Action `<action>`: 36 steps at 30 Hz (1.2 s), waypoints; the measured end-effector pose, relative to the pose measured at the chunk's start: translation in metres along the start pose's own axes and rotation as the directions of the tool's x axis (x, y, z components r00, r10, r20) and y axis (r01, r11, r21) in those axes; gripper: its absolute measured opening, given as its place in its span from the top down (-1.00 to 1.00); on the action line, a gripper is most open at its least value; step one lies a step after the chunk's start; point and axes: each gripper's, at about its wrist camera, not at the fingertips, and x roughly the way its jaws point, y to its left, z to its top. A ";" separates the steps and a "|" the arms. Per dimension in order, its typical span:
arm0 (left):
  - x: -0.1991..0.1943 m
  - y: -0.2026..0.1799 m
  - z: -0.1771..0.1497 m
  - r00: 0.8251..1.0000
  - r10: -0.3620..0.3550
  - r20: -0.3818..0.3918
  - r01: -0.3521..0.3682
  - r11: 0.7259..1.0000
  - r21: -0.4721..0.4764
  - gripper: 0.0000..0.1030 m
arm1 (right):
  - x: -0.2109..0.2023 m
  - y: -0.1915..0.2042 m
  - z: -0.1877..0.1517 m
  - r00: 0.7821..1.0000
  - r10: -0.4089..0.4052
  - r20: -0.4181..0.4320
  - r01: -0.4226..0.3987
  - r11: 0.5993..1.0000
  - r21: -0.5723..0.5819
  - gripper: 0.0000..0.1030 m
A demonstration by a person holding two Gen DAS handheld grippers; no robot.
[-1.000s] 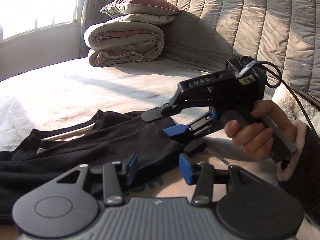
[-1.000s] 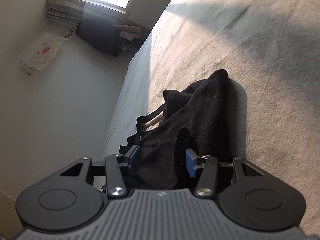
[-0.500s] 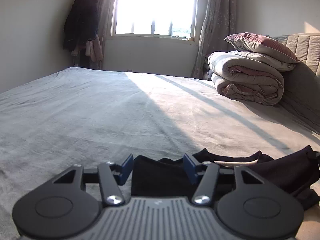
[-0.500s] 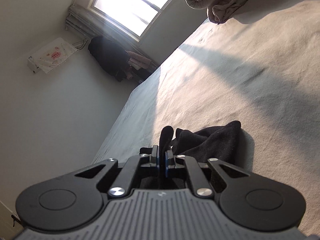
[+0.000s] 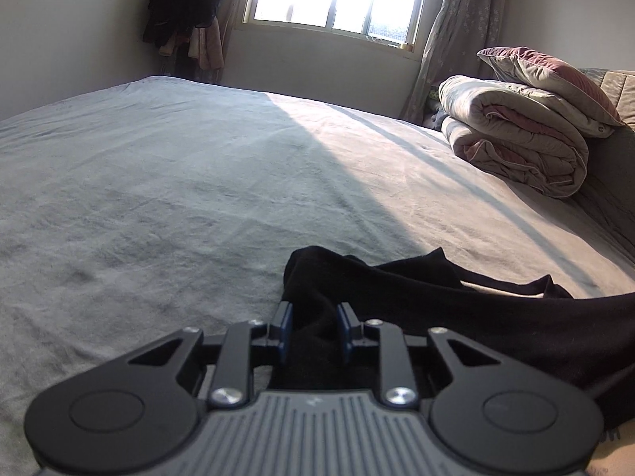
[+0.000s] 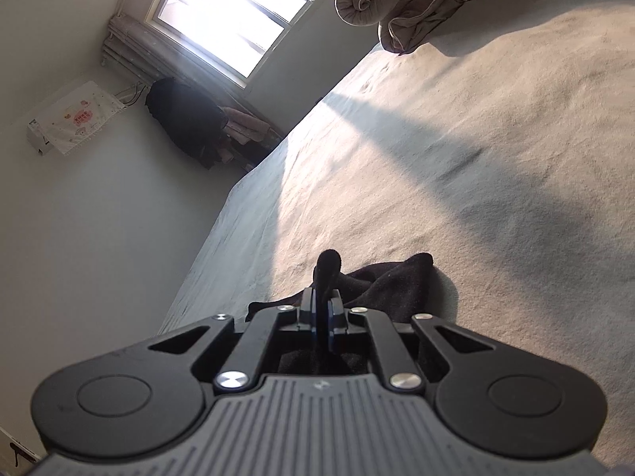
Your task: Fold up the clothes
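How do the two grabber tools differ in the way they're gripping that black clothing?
The right gripper is pinched shut on a thin fold of the black garment; the left gripper stands wider, a thick bunch between its pads. The right view is tilted, the left level. Both have blue pads.

wide bed point(image 5: 166, 182) with a grey-beige plush cover, half in sun, half in shade. black garment point(image 5: 456, 297) lies crumpled on it at the near edge. folded quilt point(image 5: 516, 139) sits on it far right by the headboard, a pillow point(image 5: 547, 75) stacked on top.
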 end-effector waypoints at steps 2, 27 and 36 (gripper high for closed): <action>0.001 -0.003 0.000 1.000 0.005 -0.008 -0.005 1.000 0.023 0.51 | 0.003 -0.003 -0.001 0.998 -0.061 -0.009 0.060 0.998 -0.015 0.84; 0.016 -0.023 0.014 0.998 0.069 -0.001 -0.068 0.983 0.170 0.46 | 0.029 0.025 -0.034 0.973 -0.229 0.030 0.216 0.856 -0.470 0.67; -0.015 -0.017 -0.026 1.000 -0.024 -0.006 0.024 0.980 0.197 0.44 | 0.042 0.049 -0.067 0.980 -0.160 -0.119 0.040 0.741 -0.670 0.67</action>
